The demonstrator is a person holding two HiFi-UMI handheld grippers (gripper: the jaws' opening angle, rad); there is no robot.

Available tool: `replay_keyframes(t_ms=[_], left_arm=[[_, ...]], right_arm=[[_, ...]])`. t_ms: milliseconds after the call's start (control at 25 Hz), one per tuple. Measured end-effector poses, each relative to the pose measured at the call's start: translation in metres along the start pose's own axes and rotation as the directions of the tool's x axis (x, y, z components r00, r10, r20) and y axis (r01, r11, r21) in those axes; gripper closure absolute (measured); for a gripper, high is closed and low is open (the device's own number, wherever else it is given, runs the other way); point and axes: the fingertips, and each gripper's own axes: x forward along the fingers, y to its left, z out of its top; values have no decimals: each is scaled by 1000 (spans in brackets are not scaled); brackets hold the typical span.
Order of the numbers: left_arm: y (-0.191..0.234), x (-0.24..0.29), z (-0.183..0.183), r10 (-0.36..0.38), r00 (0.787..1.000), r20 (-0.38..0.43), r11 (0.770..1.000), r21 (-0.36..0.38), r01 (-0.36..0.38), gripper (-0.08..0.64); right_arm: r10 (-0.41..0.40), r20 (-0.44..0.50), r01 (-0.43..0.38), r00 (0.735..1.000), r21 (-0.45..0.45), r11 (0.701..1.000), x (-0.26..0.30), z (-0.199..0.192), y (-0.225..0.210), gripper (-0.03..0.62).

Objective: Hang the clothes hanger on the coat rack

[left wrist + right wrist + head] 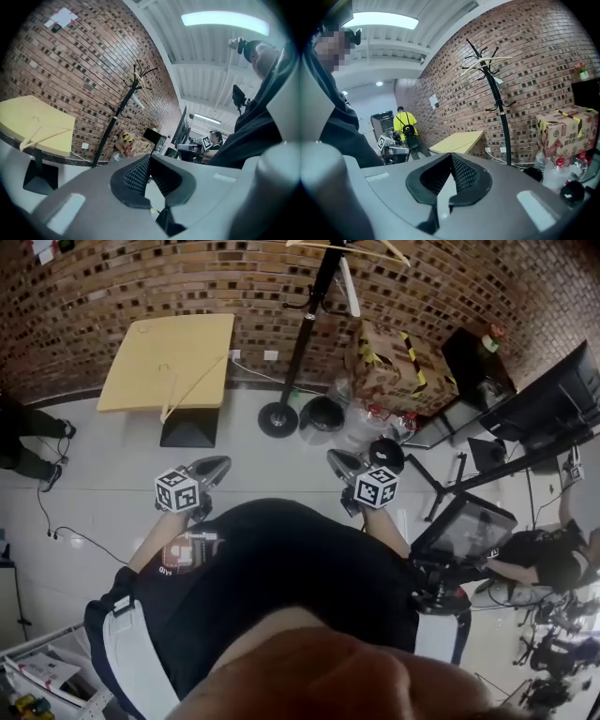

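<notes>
On the table (141, 343), well beyond the left gripper (220, 465), apparently the hanger (195, 387)

Wall: a red-brown brick wall (141, 277) runs across the far side of my head view, with white papers (63, 18) pinned high on it.
Table: a yellow table (187, 338) on a black pedestal base (190, 430) stands against the brick, left of centre.
Sockets: white wall sockets (270, 355) sit low on the brick, just right of the table.
Box: I see a cardboard box (384, 367) banded with yellow-black tape against the wall, and clear plastic bags (366, 423) heaped at its foot.
Screens: a dark monitor (553, 399) at the right, and a second screen (464, 526) nearer me.
People: someone in a yellow top (404, 123), back turned, far down the room; another person (548, 559) in dark clothes at the right edge.
Ceiling: one long lit lamp (225, 21).
Floor: a pale grey floor (103, 456).
</notes>
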Motion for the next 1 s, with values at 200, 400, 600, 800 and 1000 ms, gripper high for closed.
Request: replay_keyframes(t_ms=[200, 400, 600, 800, 1000], left_arm=[[36, -9, 9, 43, 999, 27, 998, -37, -42, 560], [60, 6, 7, 95, 995, 20, 994, -63, -94, 560], [86, 33, 31, 215, 975, 59, 976, -54, -212, 560], [105, 67, 61, 333, 935, 124, 941, -115, -320, 560], [116, 97, 73, 420, 899, 126, 903, -157, -400, 560]], right_arm=[[28, -52, -28, 998, 1, 1000, 41, 3, -5, 578], [78, -59, -77, 995, 18, 997, 79, 15, -38, 578], [201, -81, -201, 976, 14, 980, 130, 34, -86, 578], [323, -125, -328, 938, -21, 944, 176, 75, -131, 578], [424, -182, -441, 887, -61, 896, 215, 98, -156, 578]])
